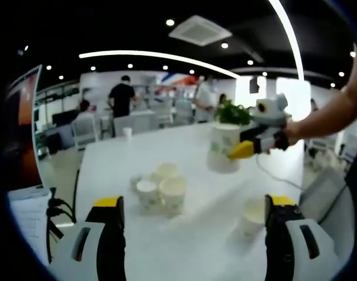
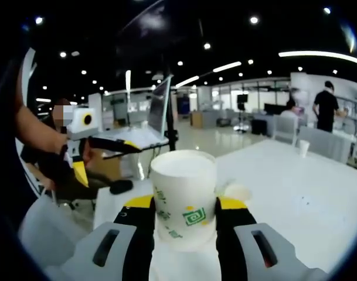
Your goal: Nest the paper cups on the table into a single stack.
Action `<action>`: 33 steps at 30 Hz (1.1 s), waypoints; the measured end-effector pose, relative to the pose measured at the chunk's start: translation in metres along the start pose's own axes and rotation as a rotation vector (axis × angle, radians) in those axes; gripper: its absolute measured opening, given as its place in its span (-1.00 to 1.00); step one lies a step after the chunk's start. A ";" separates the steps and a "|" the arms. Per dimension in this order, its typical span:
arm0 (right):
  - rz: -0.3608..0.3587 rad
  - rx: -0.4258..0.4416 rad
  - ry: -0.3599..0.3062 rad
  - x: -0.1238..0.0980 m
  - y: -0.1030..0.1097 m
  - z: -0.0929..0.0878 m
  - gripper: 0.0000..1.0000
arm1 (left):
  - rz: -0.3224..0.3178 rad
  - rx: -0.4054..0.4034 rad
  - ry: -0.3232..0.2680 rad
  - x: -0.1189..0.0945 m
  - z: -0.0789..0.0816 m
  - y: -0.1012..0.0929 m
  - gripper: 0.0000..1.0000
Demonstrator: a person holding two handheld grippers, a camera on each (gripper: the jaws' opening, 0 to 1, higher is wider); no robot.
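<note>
White paper cup with green print (image 2: 184,202) — being clamped upright between the yellow-tipped jaws of the right claw (image 2: 184,216), held above the white desk (image 2: 295,193). Left claw (image 1: 193,225) — being held with jaws wide apart, nothing between them, over the desk. Cluster of small white paper cups (image 1: 160,187) — being kept on the desk ahead of it; one single white paper cup (image 1: 252,216) standing beside its right jaw.
</note>
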State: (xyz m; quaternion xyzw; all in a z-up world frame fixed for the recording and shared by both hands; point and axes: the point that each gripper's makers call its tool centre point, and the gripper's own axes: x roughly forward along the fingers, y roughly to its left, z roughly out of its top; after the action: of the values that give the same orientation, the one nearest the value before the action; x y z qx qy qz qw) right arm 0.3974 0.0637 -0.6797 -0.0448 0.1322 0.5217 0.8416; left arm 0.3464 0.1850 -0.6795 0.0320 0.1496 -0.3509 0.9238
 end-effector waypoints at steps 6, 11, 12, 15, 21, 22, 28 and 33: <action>-0.003 0.010 -0.003 -0.004 0.006 -0.002 -0.25 | -0.009 0.009 -0.007 0.004 0.011 -0.004 0.96; 0.001 0.012 0.007 -0.008 0.014 -0.006 -0.25 | -0.020 0.008 -0.015 0.005 0.017 -0.008 0.96; 0.003 0.010 0.010 -0.008 0.015 -0.007 -0.25 | -0.021 0.007 -0.015 0.006 0.016 -0.009 0.96; 0.006 0.009 0.013 -0.011 0.021 -0.008 -0.25 | -0.027 0.003 -0.014 0.007 0.015 -0.014 0.96; 0.009 0.019 0.011 -0.013 0.027 -0.007 -0.25 | -0.034 -0.002 -0.021 0.013 0.017 -0.022 0.96; 0.012 0.021 0.010 -0.013 0.028 -0.007 -0.25 | -0.036 -0.001 -0.022 0.013 0.018 -0.023 0.96; 0.017 0.019 0.008 -0.014 0.038 -0.005 -0.25 | -0.053 0.003 -0.040 0.016 0.025 -0.028 0.93; 0.031 0.008 0.011 -0.013 0.048 -0.005 -0.25 | -0.052 -0.022 -0.073 0.017 0.034 -0.027 0.94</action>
State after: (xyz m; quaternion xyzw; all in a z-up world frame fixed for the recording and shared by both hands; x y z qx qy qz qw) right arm 0.3482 0.0728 -0.6780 -0.0423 0.1395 0.5340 0.8328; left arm 0.3494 0.1484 -0.6504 0.0053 0.1202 -0.3739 0.9196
